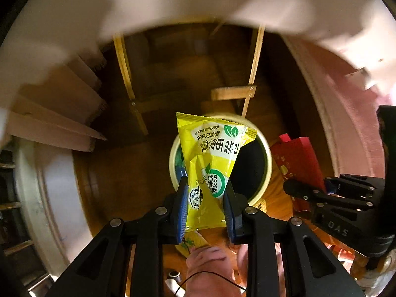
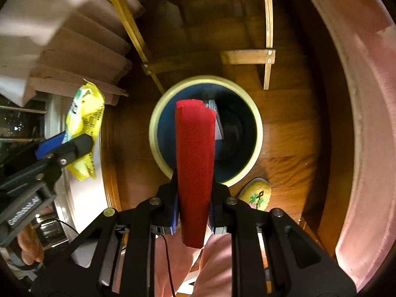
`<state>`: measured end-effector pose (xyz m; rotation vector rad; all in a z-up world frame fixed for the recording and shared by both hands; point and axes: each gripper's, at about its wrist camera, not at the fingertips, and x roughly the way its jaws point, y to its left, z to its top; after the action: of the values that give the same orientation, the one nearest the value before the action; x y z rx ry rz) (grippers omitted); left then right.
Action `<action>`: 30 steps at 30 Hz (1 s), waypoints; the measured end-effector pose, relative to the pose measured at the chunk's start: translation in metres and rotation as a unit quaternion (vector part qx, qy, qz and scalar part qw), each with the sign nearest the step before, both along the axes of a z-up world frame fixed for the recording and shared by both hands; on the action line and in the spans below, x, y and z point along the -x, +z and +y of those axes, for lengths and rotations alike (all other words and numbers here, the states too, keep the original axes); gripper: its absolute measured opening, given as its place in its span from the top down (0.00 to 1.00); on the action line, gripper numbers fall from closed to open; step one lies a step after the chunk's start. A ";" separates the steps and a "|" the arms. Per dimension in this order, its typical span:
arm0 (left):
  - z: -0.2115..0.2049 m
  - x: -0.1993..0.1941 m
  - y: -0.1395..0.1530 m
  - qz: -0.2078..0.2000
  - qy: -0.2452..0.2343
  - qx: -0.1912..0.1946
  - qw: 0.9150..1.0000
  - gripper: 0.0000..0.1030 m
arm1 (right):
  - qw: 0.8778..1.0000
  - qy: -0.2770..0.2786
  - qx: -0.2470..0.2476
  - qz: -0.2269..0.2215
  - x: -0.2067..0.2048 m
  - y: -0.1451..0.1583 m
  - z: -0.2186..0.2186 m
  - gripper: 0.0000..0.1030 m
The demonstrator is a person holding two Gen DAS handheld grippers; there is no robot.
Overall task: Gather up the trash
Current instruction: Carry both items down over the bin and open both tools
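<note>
The left tongs (image 1: 205, 205) pinch the light, crinkly yellow wrapper (image 1: 212, 158) near its lower end, the right tongs (image 2: 194, 208) clamp the thin, flexible red packet (image 2: 195, 163) low down, and both pieces look slippery and easily crushed over the bin (image 2: 158, 113).

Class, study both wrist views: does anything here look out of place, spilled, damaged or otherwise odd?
Nothing looks spilled or broken. The left gripper holds a yellow snack wrapper and the right gripper holds a red carton, squeezed narrow between its fingers, both above the round bin. One mild oddity: a yellow slipper lies beside the bin.
</note>
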<state>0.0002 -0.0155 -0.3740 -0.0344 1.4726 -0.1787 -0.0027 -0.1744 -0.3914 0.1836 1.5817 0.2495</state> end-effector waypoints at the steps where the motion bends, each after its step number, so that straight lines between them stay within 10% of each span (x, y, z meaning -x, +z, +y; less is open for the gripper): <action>1: 0.001 -0.001 -0.011 0.005 0.000 0.003 1.000 0.76 | 1.000 -0.002 0.000 0.002 0.000 -0.010 -0.002 0.85; 7: -0.012 -0.010 -0.074 0.013 -0.019 0.015 1.000 0.76 | 1.000 -0.024 -0.003 0.017 -0.006 -0.067 -0.012 0.85; 14: -0.021 -0.015 -0.118 0.031 -0.037 0.016 0.999 0.43 | 0.999 -0.040 -0.020 0.022 -0.018 -0.105 -0.015 0.67; 21: -0.003 -0.016 -0.110 0.022 -0.016 0.018 0.999 0.18 | 0.999 -0.042 -0.021 0.013 -0.024 -0.105 -0.010 0.48; 30: 0.018 -0.012 -0.065 0.007 0.005 0.007 1.000 0.18 | 0.999 -0.041 -0.011 0.007 -0.023 -0.069 -0.002 0.45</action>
<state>0.0123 0.0026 -0.4389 -0.0536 1.4845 -0.1812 0.0203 -0.1769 -0.4600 0.2667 1.5822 0.2030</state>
